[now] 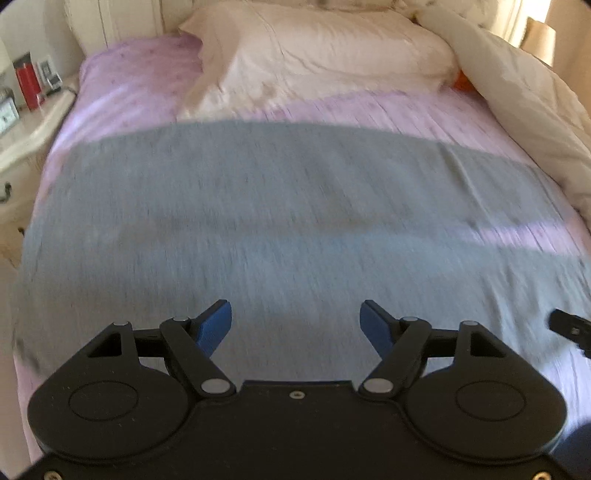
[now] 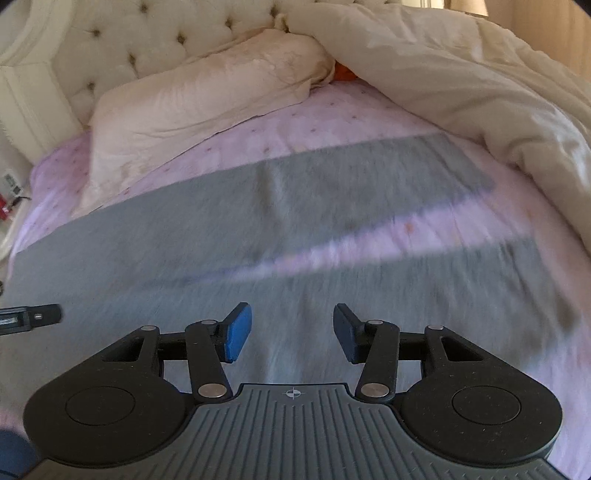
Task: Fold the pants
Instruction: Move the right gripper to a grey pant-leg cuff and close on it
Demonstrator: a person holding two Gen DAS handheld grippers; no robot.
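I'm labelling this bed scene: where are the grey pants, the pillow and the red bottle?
grey pants [image 1: 258, 206]: left wrist view, middle of the spread fabric.
pillow [image 2: 207, 96]: right wrist view, centre of its creased case.
red bottle [image 1: 28, 85]: left wrist view, its body, on the nightstand.

A: Non-task items?
B: Lilac sheet [image 1: 129, 96], cream pillow [image 1: 317, 55] at the head, duvet [image 2: 461, 85] bunched right, tufted headboard [image 2: 122, 40].
A: Nightstand?
B: Nightstand [image 1: 33, 129] left, red can [image 1: 27, 85] on it.

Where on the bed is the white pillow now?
The white pillow lies at the head of the bed, against the tufted headboard, left of the cream duvet and beyond the grey pants.
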